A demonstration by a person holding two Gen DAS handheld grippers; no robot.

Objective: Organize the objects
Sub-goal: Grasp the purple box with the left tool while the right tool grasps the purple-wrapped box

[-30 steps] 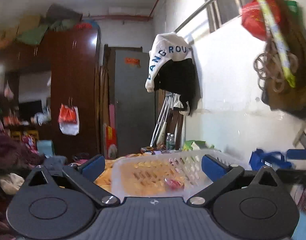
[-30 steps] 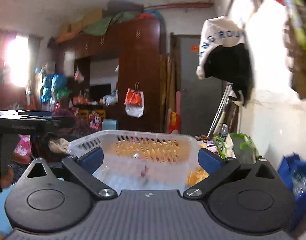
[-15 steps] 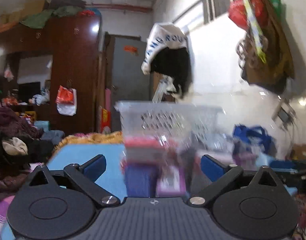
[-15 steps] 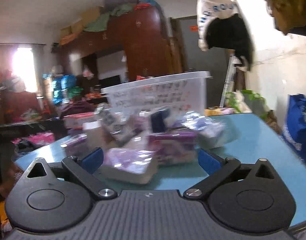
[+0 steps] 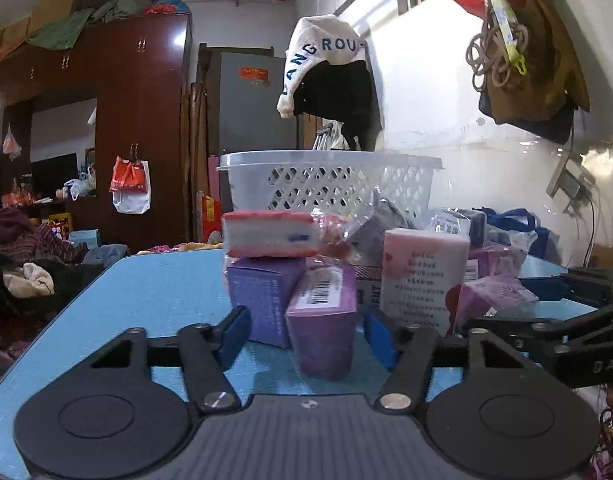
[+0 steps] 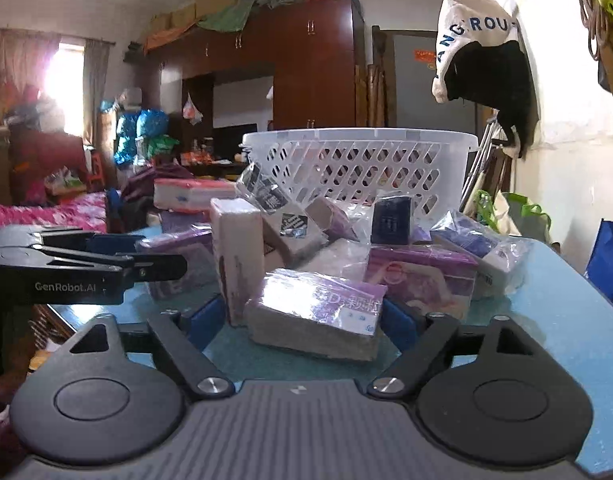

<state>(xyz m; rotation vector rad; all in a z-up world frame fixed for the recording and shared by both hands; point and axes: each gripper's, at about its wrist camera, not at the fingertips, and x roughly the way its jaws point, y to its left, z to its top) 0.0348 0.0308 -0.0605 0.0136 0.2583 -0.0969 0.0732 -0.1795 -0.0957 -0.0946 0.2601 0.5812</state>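
Note:
A pile of small boxes and wrapped packs lies on a blue table (image 5: 154,292). Behind it stands a white perforated basket (image 5: 330,184), also in the right wrist view (image 6: 358,164). My left gripper (image 5: 306,334) is open, its fingers either side of a purple barcode box (image 5: 322,320), not closed on it. My right gripper (image 6: 302,320) is open around a wrapped purple-and-grey pack (image 6: 318,312) lying flat. The left gripper shows side-on in the right wrist view (image 6: 86,264).
A red-and-white pack (image 5: 270,234) tops a violet box (image 5: 262,296). A tall pink-white box (image 5: 422,276) stands right of centre. Dark wardrobes (image 5: 138,120), a grey door (image 5: 250,100) and hanging clothes (image 5: 330,68) lie behind. The table edge is near on the right (image 6: 578,320).
Both grippers dropped from above the basket to table level, facing the pile. Their fingers have narrowed from wide open around a box each.

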